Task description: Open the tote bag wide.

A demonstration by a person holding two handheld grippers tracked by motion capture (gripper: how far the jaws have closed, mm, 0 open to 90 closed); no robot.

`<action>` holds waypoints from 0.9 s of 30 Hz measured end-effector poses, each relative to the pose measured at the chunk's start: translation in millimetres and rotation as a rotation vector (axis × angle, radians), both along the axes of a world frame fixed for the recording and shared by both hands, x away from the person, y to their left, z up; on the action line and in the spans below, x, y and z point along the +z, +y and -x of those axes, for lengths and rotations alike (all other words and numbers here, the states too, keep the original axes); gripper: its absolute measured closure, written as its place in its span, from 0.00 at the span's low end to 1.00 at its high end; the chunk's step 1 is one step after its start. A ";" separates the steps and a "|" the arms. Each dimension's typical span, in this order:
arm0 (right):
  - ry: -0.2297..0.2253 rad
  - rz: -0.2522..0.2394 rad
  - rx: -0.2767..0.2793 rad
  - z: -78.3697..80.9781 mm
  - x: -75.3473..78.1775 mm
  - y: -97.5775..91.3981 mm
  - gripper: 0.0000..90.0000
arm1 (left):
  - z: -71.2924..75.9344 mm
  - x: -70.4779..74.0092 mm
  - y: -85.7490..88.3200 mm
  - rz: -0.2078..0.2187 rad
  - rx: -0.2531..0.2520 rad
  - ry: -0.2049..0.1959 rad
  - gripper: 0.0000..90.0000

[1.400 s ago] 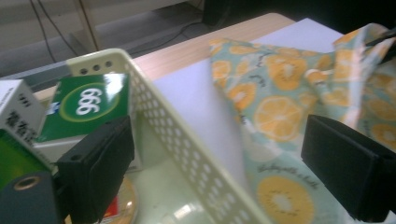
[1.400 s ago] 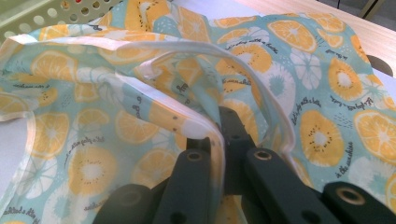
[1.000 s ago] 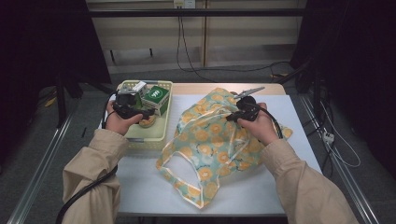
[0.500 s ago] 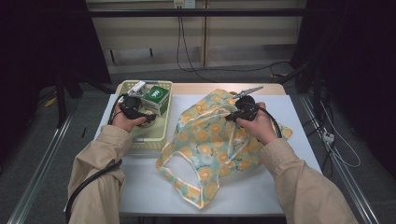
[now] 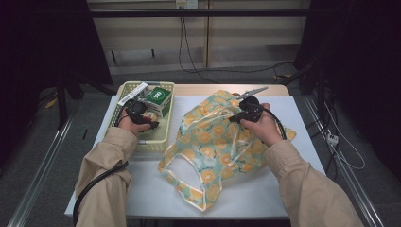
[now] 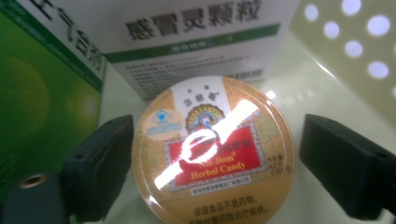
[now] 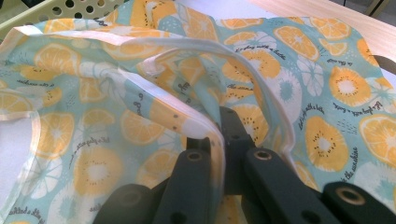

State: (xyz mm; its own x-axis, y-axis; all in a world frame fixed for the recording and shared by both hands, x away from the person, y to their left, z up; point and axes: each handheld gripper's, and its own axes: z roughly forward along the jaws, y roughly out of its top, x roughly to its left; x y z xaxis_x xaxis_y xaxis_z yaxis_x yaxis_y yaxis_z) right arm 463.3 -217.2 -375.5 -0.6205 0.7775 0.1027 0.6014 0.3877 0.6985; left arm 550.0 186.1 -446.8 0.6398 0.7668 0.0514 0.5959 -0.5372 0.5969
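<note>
High view: a white-topped table (image 5: pixel 293 118) carries a pale yellow-green perforated plastic basket (image 5: pixel 124 92) at the left and a floppy turquoise fabric bag printed with orange slices (image 5: pixel 213 142) across the middle. The person's left hand (image 5: pixel 134 124) holds the left gripper (image 5: pixel 142 108) down inside the basket, just beside a green and white carton (image 5: pixel 159 98) and a long white box (image 5: pixel 132 93). The right hand (image 5: pixel 261 125) holds the right gripper (image 5: pixel 239 115) on the upper part of the bag. Both forearms wear beige sleeves (image 5: pixel 106 175). A black cable (image 5: pixel 90 189) trails along the left sleeve.

Left gripper view: a round gold tin with a red "Herbal Candy" label (image 6: pixel 212 149) lies flat on the basket floor between the two black jaws. Jaws stand wide; the left one is close against the tin's edge, the right one clearly apart from it. Behind the tin, a white medicine box with green stripe and printed characters (image 6: pixel 196 42); a green carton (image 6: pixel 42 93) at left; the basket's perforated wall (image 6: pixel 345 37) at right.

Right gripper view: jaws drawn together, pinching the bag's white-trimmed rim (image 7: pixel 210 128). The bag's cloth (image 7: pixel 322 107) spreads around them. A corner of the basket (image 7: pixel 60 9) lies beyond it.
</note>
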 end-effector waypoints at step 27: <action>0.021 -0.037 -0.027 -5.1 -0.2 -6.6 1.00 | 33.1 102.1 -29.9 0.277 -0.114 -0.045 0.23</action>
State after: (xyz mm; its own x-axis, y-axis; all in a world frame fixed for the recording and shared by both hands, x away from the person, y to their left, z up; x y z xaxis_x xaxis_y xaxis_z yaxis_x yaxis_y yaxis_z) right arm 468.4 -223.8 -375.8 -0.5964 0.7895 0.1448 0.6261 0.3447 0.6994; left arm 516.9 156.3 -344.7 0.7244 0.6789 -0.1197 0.5107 -0.4120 0.7546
